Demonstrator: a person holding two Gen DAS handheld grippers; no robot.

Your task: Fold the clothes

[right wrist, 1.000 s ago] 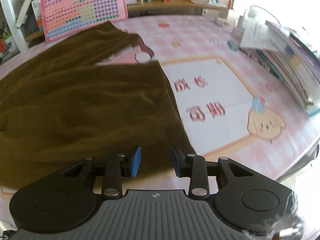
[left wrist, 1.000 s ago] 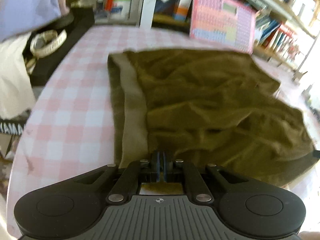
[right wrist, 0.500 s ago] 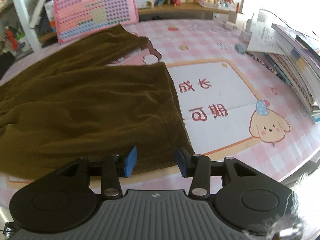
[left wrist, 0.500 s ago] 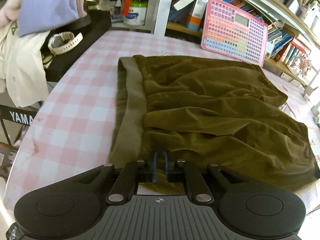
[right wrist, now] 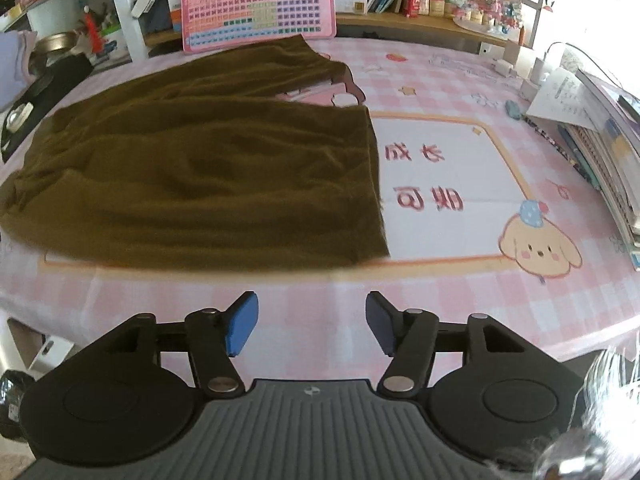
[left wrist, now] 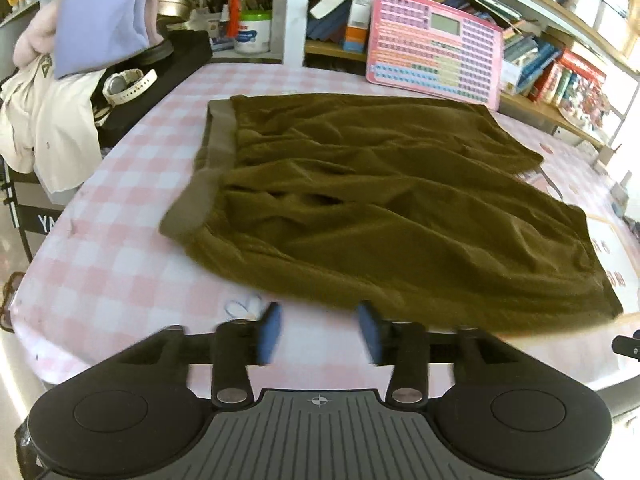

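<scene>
Olive-brown shorts (left wrist: 380, 200) lie spread flat on the pink checked tablecloth (left wrist: 132, 280), their grey-green waistband (left wrist: 208, 176) at the left. In the right wrist view the shorts (right wrist: 200, 176) show their two leg hems toward the right. My left gripper (left wrist: 320, 334) hovers just off the near edge of the cloth, its jaws opening with nothing between them. My right gripper (right wrist: 312, 328) hangs over bare tablecloth (right wrist: 440, 292) short of the near leg hem, jaws also opening and empty.
A pink keyboard toy (left wrist: 434, 64) leans on the bookshelf behind. A black case with a white watch (left wrist: 128, 84) and piled clothes (left wrist: 60, 80) sit at the far left. Stacked books (right wrist: 604, 148) line the right edge. A cartoon dog print (right wrist: 536, 248) marks the mat.
Both grippers let go of the shorts and drew back toward the near table edge. The left jaws went from shut on the cloth to wide apart; the right jaws widened.
</scene>
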